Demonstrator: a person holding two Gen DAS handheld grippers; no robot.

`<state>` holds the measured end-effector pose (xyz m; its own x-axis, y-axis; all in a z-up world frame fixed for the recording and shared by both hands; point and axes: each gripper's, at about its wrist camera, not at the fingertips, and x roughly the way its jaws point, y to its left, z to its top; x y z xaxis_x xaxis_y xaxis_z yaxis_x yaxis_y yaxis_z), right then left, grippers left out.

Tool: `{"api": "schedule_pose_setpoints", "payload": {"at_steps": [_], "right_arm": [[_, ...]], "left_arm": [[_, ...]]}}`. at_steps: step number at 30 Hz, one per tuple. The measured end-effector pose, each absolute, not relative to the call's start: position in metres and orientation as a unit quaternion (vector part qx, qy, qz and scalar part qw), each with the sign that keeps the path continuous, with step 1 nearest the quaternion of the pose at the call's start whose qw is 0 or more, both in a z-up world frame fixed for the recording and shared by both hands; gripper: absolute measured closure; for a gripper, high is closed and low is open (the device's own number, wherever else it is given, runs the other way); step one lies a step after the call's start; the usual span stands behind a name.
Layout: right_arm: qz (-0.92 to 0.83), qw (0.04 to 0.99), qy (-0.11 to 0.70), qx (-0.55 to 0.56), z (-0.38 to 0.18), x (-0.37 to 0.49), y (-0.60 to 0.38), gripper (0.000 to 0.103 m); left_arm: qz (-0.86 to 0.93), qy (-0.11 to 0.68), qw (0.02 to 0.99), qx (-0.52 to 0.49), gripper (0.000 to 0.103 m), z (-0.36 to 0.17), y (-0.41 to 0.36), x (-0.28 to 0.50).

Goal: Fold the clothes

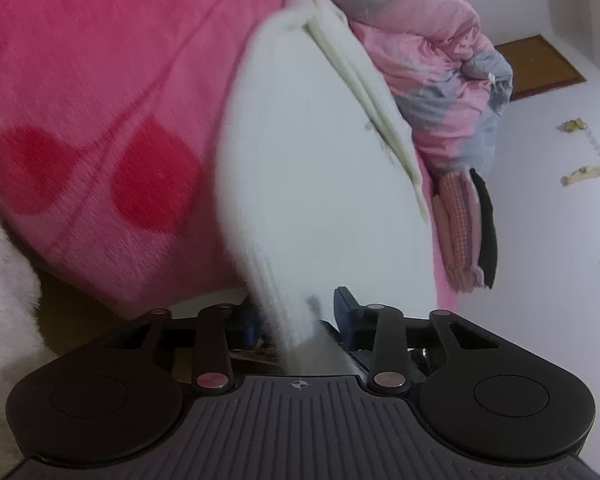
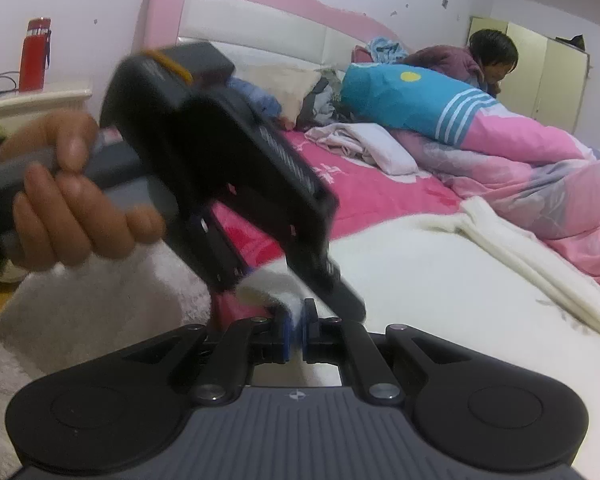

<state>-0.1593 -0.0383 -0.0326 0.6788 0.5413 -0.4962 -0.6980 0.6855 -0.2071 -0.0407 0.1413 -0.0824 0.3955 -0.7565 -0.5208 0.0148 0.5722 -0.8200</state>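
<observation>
Right gripper (image 2: 296,330) pinches the white garment (image 2: 440,280) at its near edge; I see my left gripper (image 1: 296,320), part open around that corner, just beside, garment stretching away over the bed (image 2: 380,200).

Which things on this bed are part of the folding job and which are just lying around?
Part of the job:
- white garment
- right gripper, shut on its edge
- left gripper, cloth between its fingers

Just lying about:
- pink quilt
- blue bag
- red bottle
- crumpled sheet
</observation>
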Motion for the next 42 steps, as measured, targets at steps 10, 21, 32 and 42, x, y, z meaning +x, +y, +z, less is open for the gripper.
{"api": "schedule_pose_setpoints", "payload": {"at_steps": [10,21,32,42], "right_arm": [[0.356,0.897,0.229,-0.125,-0.023,-0.162,-0.074,0.086],[0.125,0.937,0.295,0.135,0.0,-0.145,-0.28,0.059],[0.023,0.902,0.329,0.279,-0.031,-0.151,-0.374,0.042],[0.052,0.876,0.345,0.333,-0.043,-0.149,-0.386,0.036]], "left_arm": [[-0.256,0.489,0.747,-0.369,0.088,-0.085,0.137,-0.039],[-0.249,0.494,0.77,-0.317,0.087,-0.078,0.127,-0.038],[-0.243,0.498,0.78,-0.292,0.087,-0.076,0.122,-0.038],[-0.239,0.499,0.782,-0.288,0.086,-0.076,0.121,-0.039]]}}
